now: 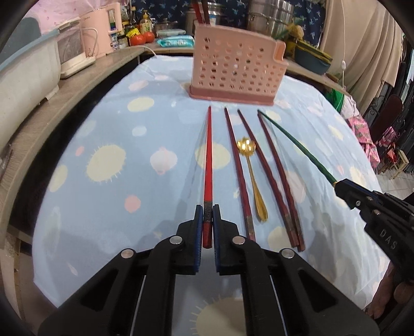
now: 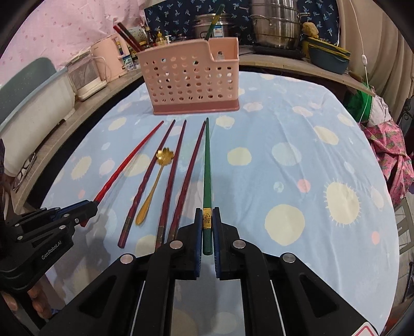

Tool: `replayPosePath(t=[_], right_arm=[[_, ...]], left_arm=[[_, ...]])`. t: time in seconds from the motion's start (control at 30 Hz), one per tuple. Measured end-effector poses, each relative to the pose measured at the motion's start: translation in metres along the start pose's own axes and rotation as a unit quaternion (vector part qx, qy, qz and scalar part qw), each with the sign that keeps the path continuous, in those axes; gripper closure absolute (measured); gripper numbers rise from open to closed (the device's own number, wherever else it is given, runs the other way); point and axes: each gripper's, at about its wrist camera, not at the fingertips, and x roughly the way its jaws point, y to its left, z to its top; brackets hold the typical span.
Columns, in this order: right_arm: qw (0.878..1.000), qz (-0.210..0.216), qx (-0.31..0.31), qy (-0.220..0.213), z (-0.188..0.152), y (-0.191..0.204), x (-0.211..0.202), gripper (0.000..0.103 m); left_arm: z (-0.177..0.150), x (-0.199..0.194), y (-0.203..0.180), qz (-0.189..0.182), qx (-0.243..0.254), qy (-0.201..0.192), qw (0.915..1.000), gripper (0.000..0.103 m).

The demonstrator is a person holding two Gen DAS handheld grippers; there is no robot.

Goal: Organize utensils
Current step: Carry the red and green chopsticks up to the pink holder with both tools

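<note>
Clamping between both sets of jaws: red chopstick (image 1: 207, 165) in left, green chopstick (image 2: 207, 165) in right

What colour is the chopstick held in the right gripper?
Green, with a gold band near its thick end; the green chopstick shows best in the right wrist view, clamped in the right gripper.

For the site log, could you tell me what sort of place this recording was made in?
Most likely a home kitchen or dining corner. A table under a patterned cloth stands against a counter crowded with steel pots, a pink kettle and sauce bottles, and a pink utensil basket sits on the table.
</note>
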Motion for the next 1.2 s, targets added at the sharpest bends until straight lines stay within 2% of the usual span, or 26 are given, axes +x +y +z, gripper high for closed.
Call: replayPosePath(t=[0.23,0.5,0.77,0.93,1.2], right_arm=[[0.998,0.006,0.018,-0.062,0.044,-0.014,-0.029,0.096],[0.991,0.010,0.026,-0.132,0.097,-0.024,-0.059,0.096],[0.985,0.012,0.020,-0.173,0.137,-0.023,-0.074,0.096],[0.980,0.026,0.024,-0.198,0.160,-0.025,-0.087,0.096],[0.967,0.070,0.037,-0.244,0.205,-0.028,-0.112,0.096]], left_arm=[[0.043,-0.033,0.012,0.007,-0.012,-0.063,0.9979,0.096],[0.097,-0.067,0.015,0.010,-0.017,-0.135,0.9906,0.096],[0.146,-0.085,0.010,0.010,-0.013,-0.186,0.9825,0.096],[0.172,-0.100,0.003,-0.001,-0.009,-0.212,0.9773,0.096],[0.219,-0.136,-0.008,-0.038,-0.010,-0.267,0.9629,0.096]])
